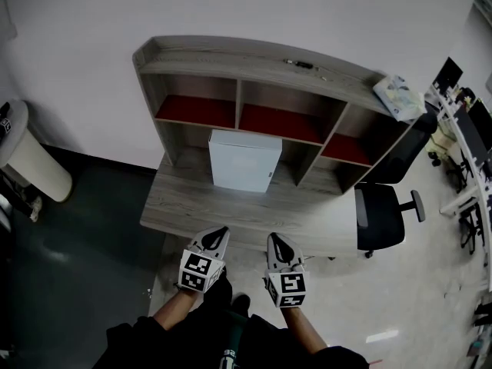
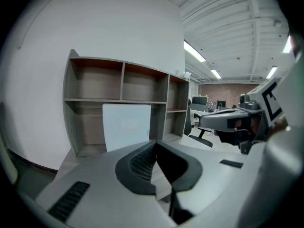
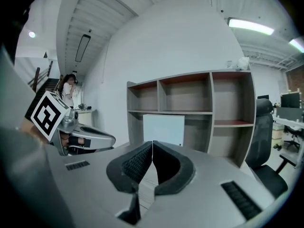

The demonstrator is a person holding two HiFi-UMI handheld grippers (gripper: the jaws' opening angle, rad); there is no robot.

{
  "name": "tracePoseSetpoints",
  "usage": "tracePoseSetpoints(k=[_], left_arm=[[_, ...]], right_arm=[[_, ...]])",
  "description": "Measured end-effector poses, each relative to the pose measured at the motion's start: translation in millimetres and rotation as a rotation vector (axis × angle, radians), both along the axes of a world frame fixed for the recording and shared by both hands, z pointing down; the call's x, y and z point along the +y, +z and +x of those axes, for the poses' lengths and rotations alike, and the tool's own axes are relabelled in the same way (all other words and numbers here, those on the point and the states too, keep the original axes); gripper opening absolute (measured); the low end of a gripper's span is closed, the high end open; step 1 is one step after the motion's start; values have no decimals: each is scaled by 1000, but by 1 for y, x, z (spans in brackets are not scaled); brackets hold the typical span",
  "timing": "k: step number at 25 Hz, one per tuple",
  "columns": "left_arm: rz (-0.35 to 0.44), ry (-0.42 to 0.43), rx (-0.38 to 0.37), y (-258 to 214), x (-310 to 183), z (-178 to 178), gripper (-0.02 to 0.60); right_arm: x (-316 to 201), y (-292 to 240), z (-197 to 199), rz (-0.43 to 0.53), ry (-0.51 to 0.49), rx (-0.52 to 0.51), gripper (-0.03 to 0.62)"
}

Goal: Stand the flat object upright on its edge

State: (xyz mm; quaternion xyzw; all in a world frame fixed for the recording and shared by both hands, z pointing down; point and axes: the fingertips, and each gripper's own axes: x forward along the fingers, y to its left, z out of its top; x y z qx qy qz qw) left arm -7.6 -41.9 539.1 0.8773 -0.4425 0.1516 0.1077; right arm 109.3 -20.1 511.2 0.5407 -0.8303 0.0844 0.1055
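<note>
A flat white panel stands upright on the wooden desk, leaning back against the shelf unit. It also shows in the left gripper view as a white panel and in the right gripper view as a white panel. My left gripper and right gripper hover side by side at the desk's front edge, well short of the panel. Both are shut with nothing between the jaws. The right gripper shows in the left gripper view, the left gripper in the right one.
A black office chair stands right of the desk. A white bag lies on the shelf top's right end. A white bin stands at far left. More desks with monitors line the right side.
</note>
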Motion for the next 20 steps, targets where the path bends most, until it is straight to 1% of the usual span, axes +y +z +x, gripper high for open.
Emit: tracePoseSetpoints(k=[8,20], left_arm=[[-8,3,-4,2,15,1,12],[-21,4,-9,7,20,1,12]], right_arm=[[11,-4,-2,15,-13,-3,34],[16,-1,-5,8,-31,1,34]])
